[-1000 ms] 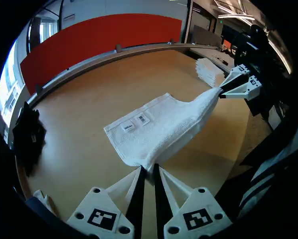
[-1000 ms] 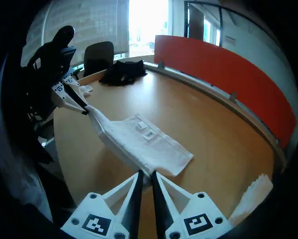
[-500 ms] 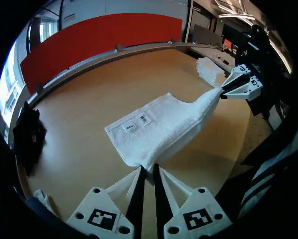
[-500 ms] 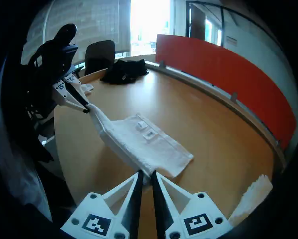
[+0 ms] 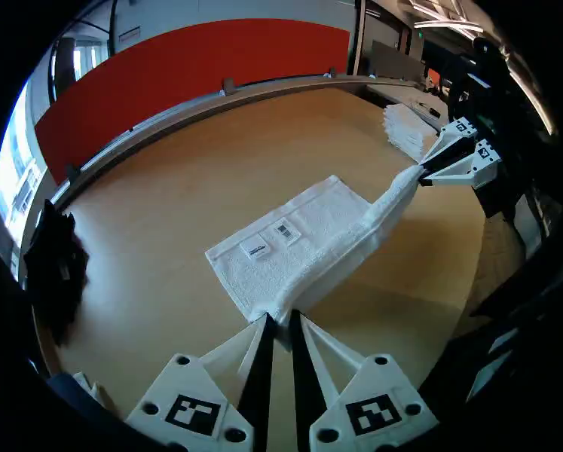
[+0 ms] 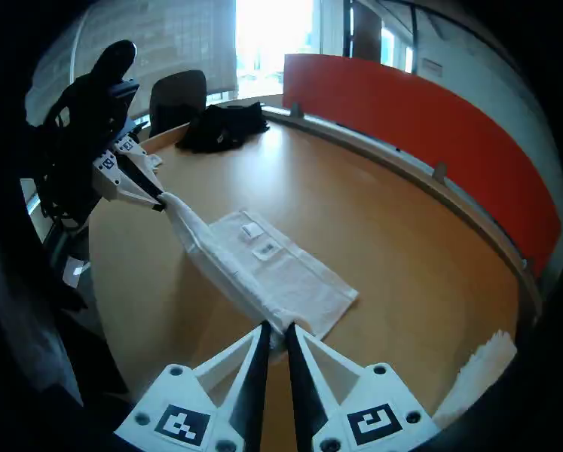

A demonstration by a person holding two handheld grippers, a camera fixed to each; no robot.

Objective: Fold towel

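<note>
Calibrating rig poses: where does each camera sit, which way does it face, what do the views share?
Left gripper view: on the left gripper, at the table edge, facing along the towel toward the red partition; its own two fingers show at bottom.
Right gripper view: on the right gripper, at the towel's other end, facing the window and chair; own fingers at bottom.
Shared: towel, table, red partition, black bag; each shows the other gripper pinching the far corner.
</note>
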